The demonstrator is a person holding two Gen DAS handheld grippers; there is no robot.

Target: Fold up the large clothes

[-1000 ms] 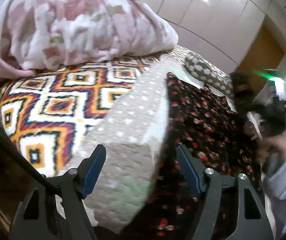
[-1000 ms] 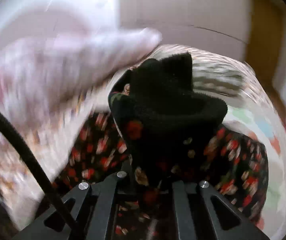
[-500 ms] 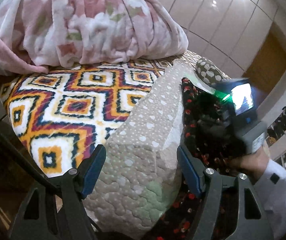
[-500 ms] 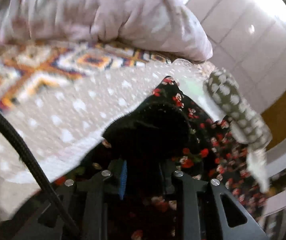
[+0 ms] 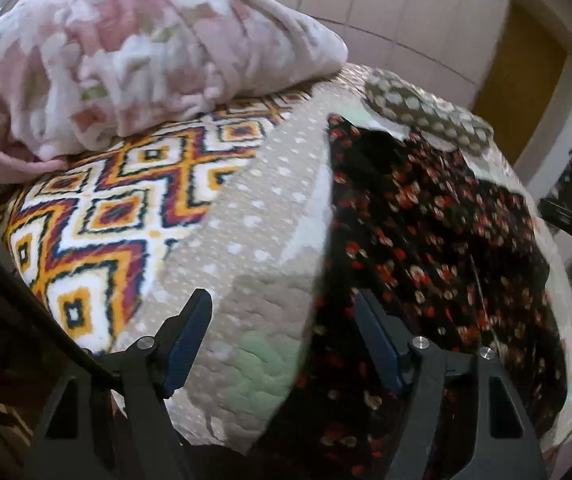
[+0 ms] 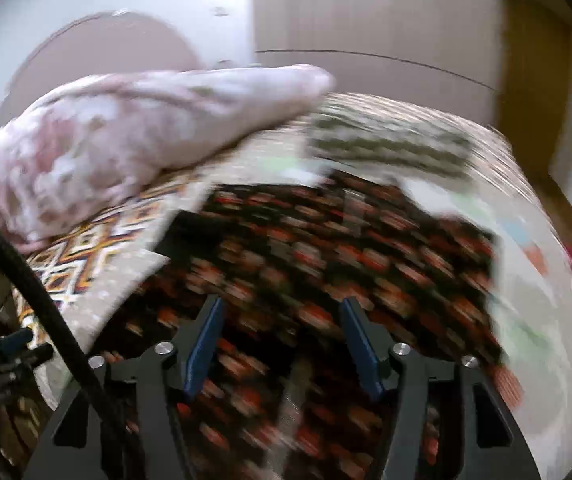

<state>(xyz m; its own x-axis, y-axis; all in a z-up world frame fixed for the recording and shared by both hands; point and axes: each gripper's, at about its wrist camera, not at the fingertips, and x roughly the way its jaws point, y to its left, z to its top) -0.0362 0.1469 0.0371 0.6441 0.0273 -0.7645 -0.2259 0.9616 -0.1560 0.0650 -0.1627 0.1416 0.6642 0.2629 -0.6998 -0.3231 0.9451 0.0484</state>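
A black garment with a red floral print (image 5: 437, 240) lies spread on the bed over a beige dotted quilt (image 5: 254, 232). It also shows, blurred, in the right wrist view (image 6: 325, 264). My left gripper (image 5: 282, 332) is open and empty, above the quilt at the garment's left edge. My right gripper (image 6: 282, 340) is open and empty, low over the near part of the garment.
A pink floral blanket (image 5: 126, 56) is heaped at the back left on a bright diamond-pattern cover (image 5: 98, 216). A spotted pillow (image 5: 425, 116) lies beyond the garment. White wardrobe doors (image 5: 385, 12) and a wooden door (image 5: 521, 76) stand behind the bed.
My right gripper has opened and let go of the garment fold it held. The garment now lies flat on the bed. The right gripper has left the left wrist view.
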